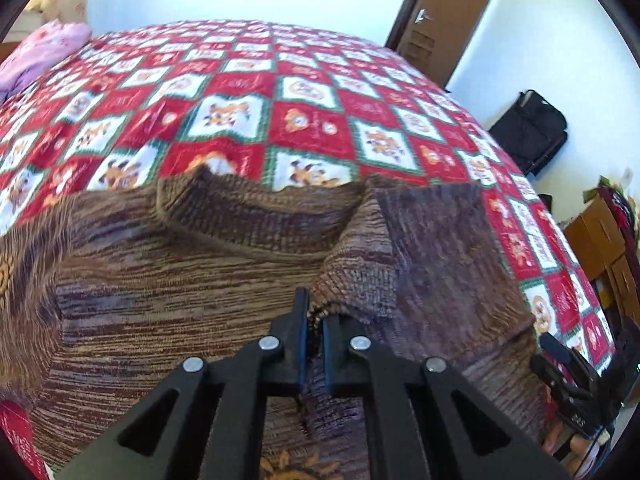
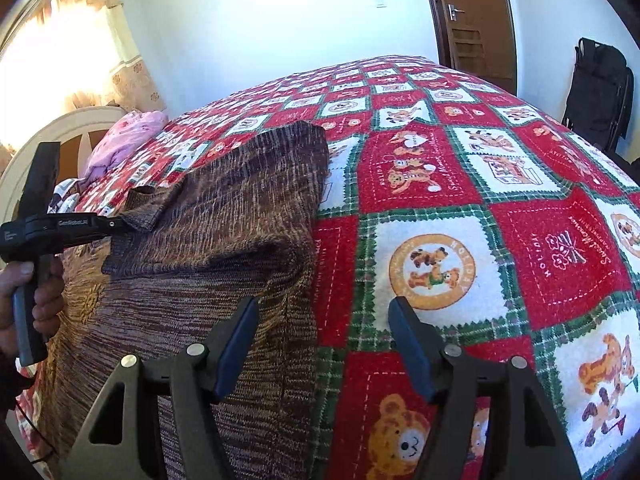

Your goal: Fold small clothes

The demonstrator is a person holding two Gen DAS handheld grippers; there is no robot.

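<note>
The brown knit sweater [image 1: 192, 280] lies on the red teddy-bear blanket [image 2: 460, 208], at its near left part. The left gripper [image 1: 314, 320] is closed on a sleeve flap, carried partly over the body. The right gripper [image 2: 324, 344] hangs open over the sweater's right edge. The fold seems just started; most remains.

From my left gripper [image 1: 314, 316] the sweater [image 1: 180, 280] lies on the bedspread [image 1: 304, 92], spreading left & ahead, a flap at the tips. Right gripper [image 2: 324, 344] straddles the sweater's right edge; bedspread ahead & right. Door [image 2: 472, 20] far behind bed, bag [image 2: 600, 92] to its right.
</note>
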